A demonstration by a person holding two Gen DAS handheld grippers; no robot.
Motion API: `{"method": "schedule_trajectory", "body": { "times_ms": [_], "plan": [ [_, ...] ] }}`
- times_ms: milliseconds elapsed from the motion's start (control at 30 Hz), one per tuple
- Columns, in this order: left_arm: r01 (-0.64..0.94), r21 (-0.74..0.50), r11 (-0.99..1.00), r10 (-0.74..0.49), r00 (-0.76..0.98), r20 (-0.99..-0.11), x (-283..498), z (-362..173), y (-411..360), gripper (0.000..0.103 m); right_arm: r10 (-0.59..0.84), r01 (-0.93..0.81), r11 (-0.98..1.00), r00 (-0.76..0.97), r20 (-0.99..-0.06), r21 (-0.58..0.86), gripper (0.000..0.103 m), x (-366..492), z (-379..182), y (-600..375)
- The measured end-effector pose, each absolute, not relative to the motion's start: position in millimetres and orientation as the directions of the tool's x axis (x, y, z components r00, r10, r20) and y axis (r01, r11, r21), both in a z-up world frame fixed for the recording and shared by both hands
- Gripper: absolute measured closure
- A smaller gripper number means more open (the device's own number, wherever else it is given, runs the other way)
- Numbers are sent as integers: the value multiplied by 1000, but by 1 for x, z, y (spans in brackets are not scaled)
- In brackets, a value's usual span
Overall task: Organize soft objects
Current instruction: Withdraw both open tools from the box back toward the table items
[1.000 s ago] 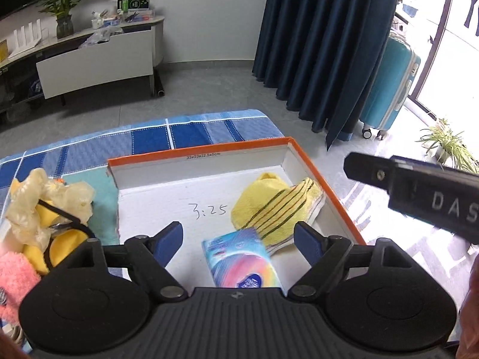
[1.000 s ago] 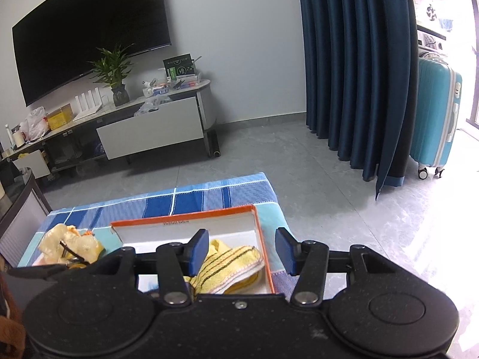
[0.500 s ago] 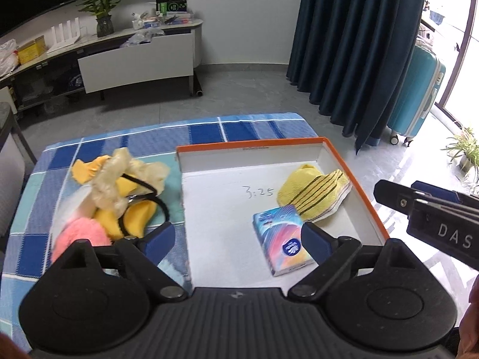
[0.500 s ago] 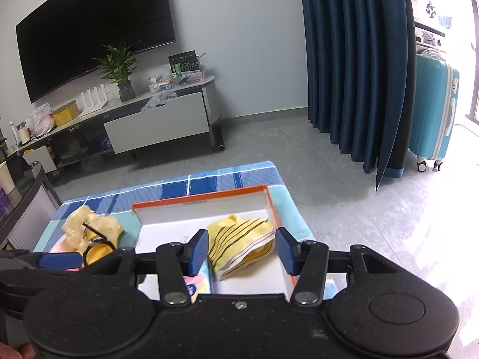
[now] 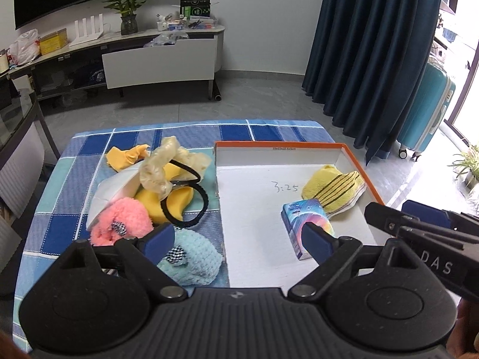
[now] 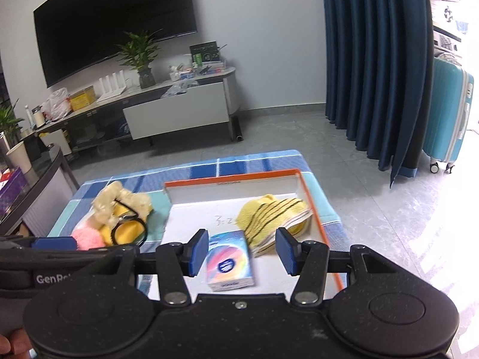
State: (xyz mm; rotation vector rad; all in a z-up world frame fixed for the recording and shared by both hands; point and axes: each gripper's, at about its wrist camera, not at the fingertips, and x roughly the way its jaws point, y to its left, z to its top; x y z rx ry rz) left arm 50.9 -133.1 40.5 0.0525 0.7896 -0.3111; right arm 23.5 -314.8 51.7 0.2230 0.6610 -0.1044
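Observation:
An orange-rimmed white box (image 5: pixel 280 143) (image 6: pixel 317 218) holds a yellow striped cloth (image 5: pixel 335 187) (image 6: pixel 272 214) and a tissue pack (image 5: pixel 299 218) (image 6: pixel 229 263). Left of it lies a pile: a pink fluffy item (image 5: pixel 119 220) (image 6: pixel 88 237), a light-blue fluffy item (image 5: pixel 194 258), yellow sponges (image 5: pixel 176 199), a cream scrunchie (image 5: pixel 161 164) (image 6: pixel 119 199), a black hair band (image 5: pixel 203 197) and a white mask (image 5: pixel 112 190). My left gripper (image 5: pixel 239 240) is open above the box's left wall. My right gripper (image 6: pixel 242 251) is open above the tissue pack.
The blue checked tablecloth (image 5: pixel 74 179) covers a small table. A TV stand (image 5: pixel 158 56) with clutter stands by the far wall. A dark blue curtain (image 5: pixel 368 59) and a teal suitcase (image 5: pixel 425 113) are on the right. A glass-topped cabinet (image 5: pixel 18 119) stands at the left.
Both grippers pulled back and up from the box. The left view shifted left, so the pile and the blue fluffy item came into sight. Both stayed open.

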Motion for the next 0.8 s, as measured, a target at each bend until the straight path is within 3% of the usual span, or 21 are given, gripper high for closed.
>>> {"method": "schedule_trajectory", "body": {
  "times_ms": [800],
  "plan": [
    [174,-84,981,-181,680,-711,44,33,-65,9,68,48,986,764,-642,162,42,34,45,-248]
  ]
}}
